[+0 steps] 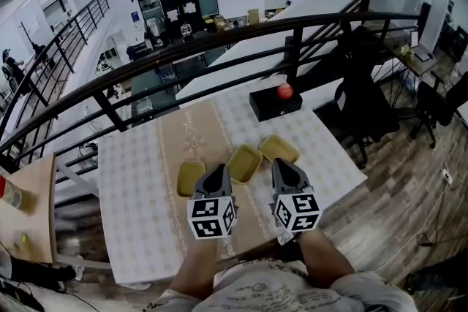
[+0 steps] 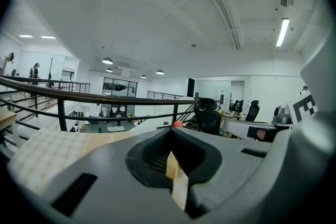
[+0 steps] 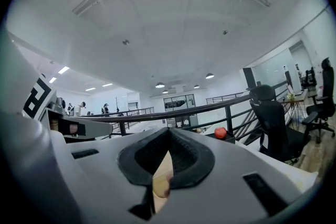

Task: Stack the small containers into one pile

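Three shallow yellow containers lie in a row on the table's tan runner: the left one (image 1: 189, 177), the middle one (image 1: 244, 163) and the right one (image 1: 278, 150). None is stacked on another. My left gripper (image 1: 218, 172) hovers between the left and middle containers, jaws together and holding nothing. My right gripper (image 1: 282, 165) sits just on the near side of the right container, also shut and empty. In the left gripper view the left gripper (image 2: 171, 157) shows only a thin slit between its jaws. The right gripper (image 3: 159, 176) looks the same in its own view. Both cameras look over the containers.
A black box (image 1: 276, 104) with a red ball (image 1: 284, 90) on it stands at the table's far edge, against a black railing (image 1: 219, 47). A wooden side table (image 1: 29, 208) is at the left, and black office chairs (image 1: 365, 102) stand on the right.
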Demonstrator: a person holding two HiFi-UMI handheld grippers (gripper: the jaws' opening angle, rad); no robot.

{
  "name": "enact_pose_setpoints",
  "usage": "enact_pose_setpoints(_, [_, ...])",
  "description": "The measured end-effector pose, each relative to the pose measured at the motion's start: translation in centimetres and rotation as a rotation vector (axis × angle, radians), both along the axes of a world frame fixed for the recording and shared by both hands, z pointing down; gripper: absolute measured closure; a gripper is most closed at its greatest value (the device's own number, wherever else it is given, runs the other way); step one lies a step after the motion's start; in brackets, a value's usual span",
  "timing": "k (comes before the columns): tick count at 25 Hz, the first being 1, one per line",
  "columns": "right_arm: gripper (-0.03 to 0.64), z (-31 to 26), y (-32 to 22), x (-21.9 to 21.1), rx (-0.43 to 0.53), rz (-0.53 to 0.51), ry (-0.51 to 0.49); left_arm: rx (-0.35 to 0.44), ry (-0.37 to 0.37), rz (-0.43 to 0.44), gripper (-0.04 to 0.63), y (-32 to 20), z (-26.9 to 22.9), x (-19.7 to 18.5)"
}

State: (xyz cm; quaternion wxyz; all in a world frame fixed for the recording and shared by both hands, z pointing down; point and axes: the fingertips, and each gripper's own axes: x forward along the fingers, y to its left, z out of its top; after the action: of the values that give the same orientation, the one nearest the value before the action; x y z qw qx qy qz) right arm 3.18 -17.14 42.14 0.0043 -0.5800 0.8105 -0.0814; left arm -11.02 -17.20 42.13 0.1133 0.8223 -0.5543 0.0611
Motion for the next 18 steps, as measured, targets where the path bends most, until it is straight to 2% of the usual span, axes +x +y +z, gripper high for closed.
enact_pose_setpoints(6, [0.614, -0.1, -3.1, 1.4, 0.052, -0.056, 0.087, -0.001, 0.013, -0.069, 0.589, -2.4, 0.3, 1.3])
enact_pose_setpoints(14, [0.614, 1.9, -6.9, 2.0, -0.002, -0.165, 0.093, -0.024, 0.014, -0.169, 0.589, -4.5, 1.3, 1.6])
enact_pose_setpoints(18, [0.614, 4.2, -8.0, 1.4, -0.043, -0.221, 0.134, -0.036, 0.003, -0.211, 0.589, -4.8, 1.9, 1.0])
